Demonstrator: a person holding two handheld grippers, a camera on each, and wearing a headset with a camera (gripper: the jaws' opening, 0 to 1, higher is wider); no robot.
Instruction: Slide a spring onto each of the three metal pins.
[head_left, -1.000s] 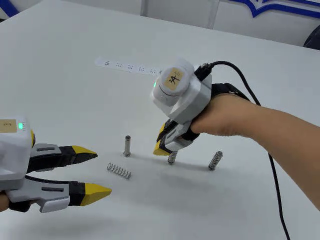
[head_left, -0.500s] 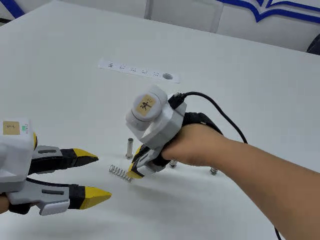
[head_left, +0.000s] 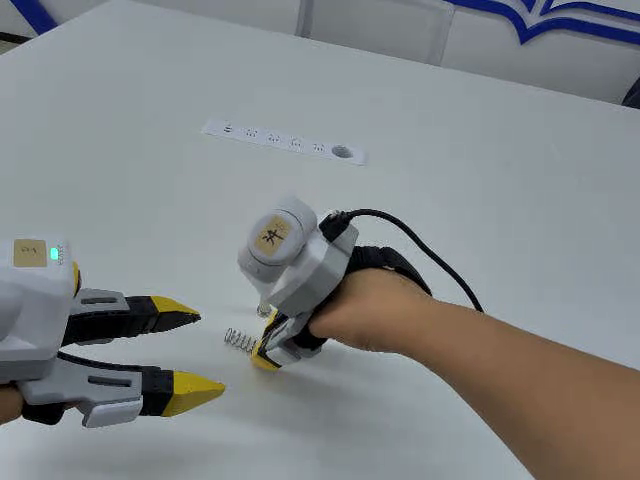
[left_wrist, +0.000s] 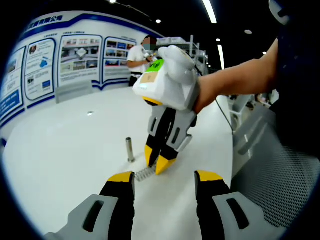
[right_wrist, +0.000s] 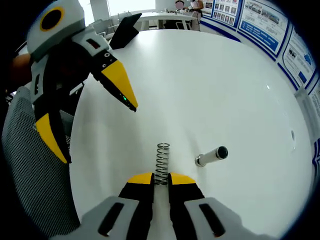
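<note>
Leftward since a second ago, the right claw (head_left: 265, 356) has swung across the counter (head_left: 450, 180) and dropped onto the loose spring (head_left: 238, 340), which lies flat toward the counter's near edge. Its jaws are clenched on the spring's near end, and the coil's long axis runs straight out from the tips, in line with them. The bare pin (right_wrist: 212, 156) stands upright just beside the spring, not touching it, so the coil likely needs tipping upright before it threads. The left claw (head_left: 205, 350) hangs released, close by.

White-bodied right claw (head_left: 266, 352), black jaws tipped yellow, tan sticker (head_left: 271, 235) on top, black cable (head_left: 400, 225) behind; left claw (head_left: 207, 350) matches, green light (head_left: 55, 254) glowing.
</note>
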